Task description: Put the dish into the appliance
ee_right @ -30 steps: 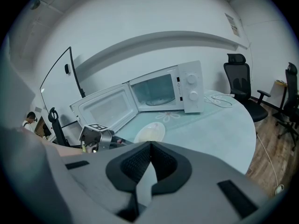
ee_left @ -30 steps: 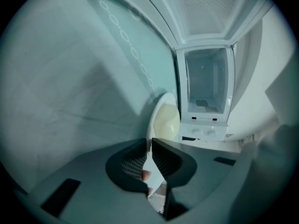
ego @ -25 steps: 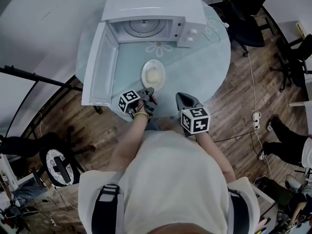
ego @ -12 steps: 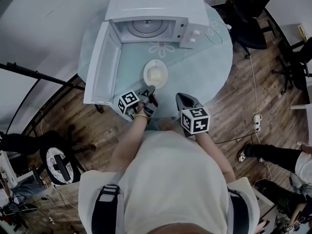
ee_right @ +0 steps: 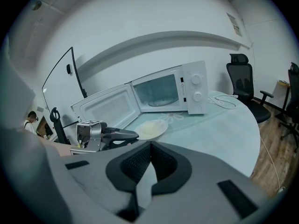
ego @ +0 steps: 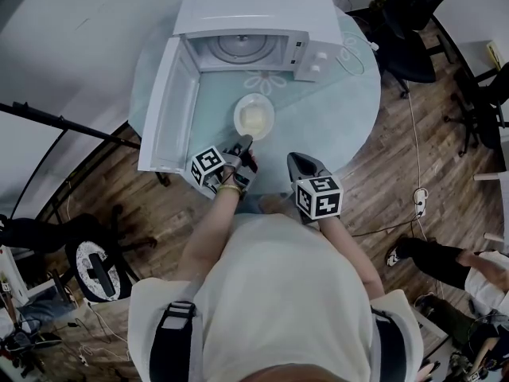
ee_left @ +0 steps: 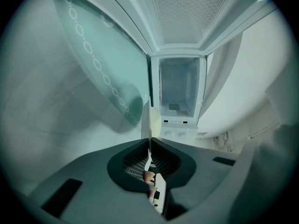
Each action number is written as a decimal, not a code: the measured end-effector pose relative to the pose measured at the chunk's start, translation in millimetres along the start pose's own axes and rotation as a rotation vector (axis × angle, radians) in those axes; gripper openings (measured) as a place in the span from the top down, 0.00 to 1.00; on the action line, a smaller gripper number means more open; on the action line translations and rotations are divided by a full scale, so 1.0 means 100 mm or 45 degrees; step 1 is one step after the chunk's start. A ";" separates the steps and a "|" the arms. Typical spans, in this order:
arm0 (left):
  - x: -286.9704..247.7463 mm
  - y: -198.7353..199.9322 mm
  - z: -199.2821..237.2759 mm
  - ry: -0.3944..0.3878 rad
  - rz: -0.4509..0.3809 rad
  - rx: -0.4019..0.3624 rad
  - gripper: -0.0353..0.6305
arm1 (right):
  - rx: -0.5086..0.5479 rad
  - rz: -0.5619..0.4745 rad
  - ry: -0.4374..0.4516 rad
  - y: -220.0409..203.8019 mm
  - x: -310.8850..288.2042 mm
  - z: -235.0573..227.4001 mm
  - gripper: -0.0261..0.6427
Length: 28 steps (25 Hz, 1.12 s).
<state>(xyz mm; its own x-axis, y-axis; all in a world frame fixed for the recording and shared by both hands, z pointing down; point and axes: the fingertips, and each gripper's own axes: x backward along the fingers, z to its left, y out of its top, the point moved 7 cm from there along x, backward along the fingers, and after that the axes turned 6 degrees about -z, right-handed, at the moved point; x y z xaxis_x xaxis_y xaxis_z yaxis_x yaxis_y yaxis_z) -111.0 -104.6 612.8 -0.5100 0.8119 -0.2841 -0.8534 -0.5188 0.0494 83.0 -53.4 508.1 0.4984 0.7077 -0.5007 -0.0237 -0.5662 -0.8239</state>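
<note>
A pale round dish (ego: 254,118) lies on the round glass table (ego: 342,102) in front of the white microwave (ego: 250,14), whose door (ego: 167,106) stands wide open to the left. My left gripper (ego: 244,143) reaches the dish's near rim. In the left gripper view the dish (ee_left: 152,122) is edge-on between the jaws, and the left gripper (ee_left: 149,141) is shut on that rim, facing the empty cavity (ee_left: 180,92). My right gripper (ego: 293,159) hangs shut at the table's near edge, holding nothing. The right gripper view shows the dish (ee_right: 150,129) and the left gripper (ee_right: 131,134).
A white cable (ego: 350,50) lies on the table right of the microwave. Black office chairs (ego: 406,22) stand beyond the table at the right. A person's legs (ego: 445,261) are on the wood floor at the right. A dark stand (ego: 64,126) crosses the left side.
The left gripper stays at the dish's near rim, hardly moved. The right gripper is still. The person on the floor at the right has shifted further right.
</note>
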 end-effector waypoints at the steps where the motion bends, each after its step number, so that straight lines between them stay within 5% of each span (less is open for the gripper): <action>1: -0.01 0.01 -0.02 -0.006 -0.002 -0.001 0.91 | 0.000 0.000 0.000 0.00 -0.01 0.00 0.95; 28: -0.81 0.88 -0.86 -0.172 -0.098 -0.030 0.91 | -0.017 0.008 -0.057 0.22 -0.32 -0.04 0.95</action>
<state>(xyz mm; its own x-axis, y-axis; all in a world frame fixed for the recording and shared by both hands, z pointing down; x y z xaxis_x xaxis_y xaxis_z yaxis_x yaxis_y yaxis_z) -135.6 -238.9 558.1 -0.4546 0.8772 -0.1545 -0.8885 -0.4588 0.0095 70.0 -89.9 507.3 0.4592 0.7221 -0.5174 -0.0153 -0.5760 -0.8173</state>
